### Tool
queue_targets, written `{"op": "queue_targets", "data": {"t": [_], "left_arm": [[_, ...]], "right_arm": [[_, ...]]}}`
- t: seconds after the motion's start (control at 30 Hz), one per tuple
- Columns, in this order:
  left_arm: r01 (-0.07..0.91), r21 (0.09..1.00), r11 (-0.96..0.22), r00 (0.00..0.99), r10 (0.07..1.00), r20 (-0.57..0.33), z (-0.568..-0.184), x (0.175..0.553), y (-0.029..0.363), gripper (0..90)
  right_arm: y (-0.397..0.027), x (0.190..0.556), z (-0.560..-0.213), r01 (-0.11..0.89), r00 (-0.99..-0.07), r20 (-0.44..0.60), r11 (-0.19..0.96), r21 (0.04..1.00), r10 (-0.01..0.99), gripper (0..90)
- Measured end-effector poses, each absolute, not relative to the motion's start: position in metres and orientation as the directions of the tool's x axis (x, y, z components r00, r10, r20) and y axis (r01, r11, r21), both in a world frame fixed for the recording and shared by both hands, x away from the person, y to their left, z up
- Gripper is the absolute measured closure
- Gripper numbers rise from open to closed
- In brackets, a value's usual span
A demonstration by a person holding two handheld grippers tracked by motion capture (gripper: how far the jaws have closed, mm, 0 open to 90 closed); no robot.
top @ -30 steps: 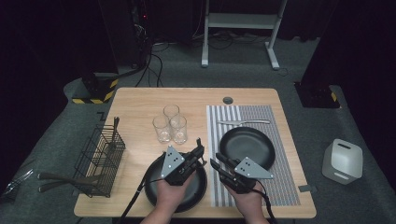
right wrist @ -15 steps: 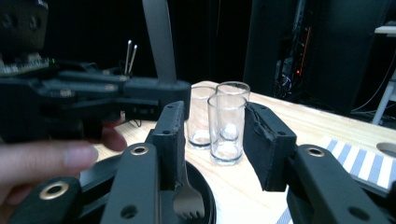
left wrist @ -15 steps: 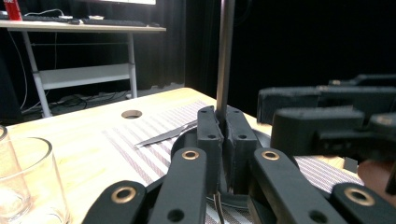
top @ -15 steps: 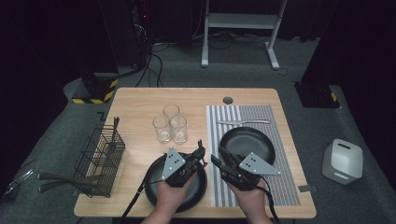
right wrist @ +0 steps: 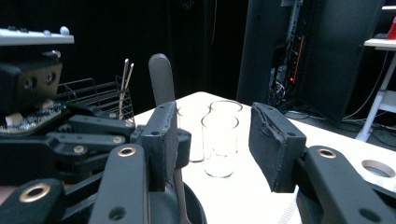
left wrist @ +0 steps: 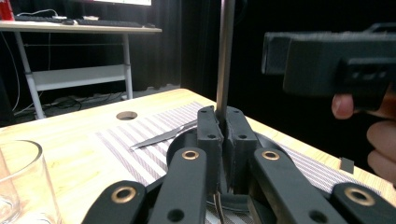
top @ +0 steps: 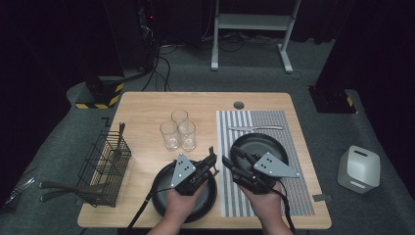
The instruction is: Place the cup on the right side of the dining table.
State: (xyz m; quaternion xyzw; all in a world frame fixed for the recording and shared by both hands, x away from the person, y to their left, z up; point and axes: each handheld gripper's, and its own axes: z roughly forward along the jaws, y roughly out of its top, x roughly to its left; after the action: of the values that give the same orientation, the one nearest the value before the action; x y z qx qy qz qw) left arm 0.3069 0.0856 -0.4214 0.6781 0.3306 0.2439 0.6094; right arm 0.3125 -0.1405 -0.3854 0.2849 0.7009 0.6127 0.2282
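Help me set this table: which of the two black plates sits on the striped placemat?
The right-hand black plate, beyond the right gripper, lies on the striped placemat. The other black plate rests on bare wood under the left hand.

One camera high above, two low among the things

The high view hung over the person's side and looked forward and down on the whole tabletop [top: 147, 105]. The left gripper view sat low and close, facing across the striped mat [left wrist: 140, 154] toward a far desk. The right gripper view, equally low, faced the glasses [right wrist: 219, 144] and the wire basket [right wrist: 93, 93]. All three shared the tabletop's near middle.
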Motion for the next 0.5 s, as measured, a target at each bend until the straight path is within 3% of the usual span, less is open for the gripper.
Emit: {"op": "queue_targets", "data": {"t": [0.5], "left_arm": [[0.152, 0.988, -0.039, 0.675, 0.734, -0.074, -0.4246, 0.3103, 0.0814, 86.5]], "right_arm": [[-0.1407, 0.3139, -0.3794, 0.119, -0.731, 0.035, 0.077, 0.990, 0.681, 50.9]]}}
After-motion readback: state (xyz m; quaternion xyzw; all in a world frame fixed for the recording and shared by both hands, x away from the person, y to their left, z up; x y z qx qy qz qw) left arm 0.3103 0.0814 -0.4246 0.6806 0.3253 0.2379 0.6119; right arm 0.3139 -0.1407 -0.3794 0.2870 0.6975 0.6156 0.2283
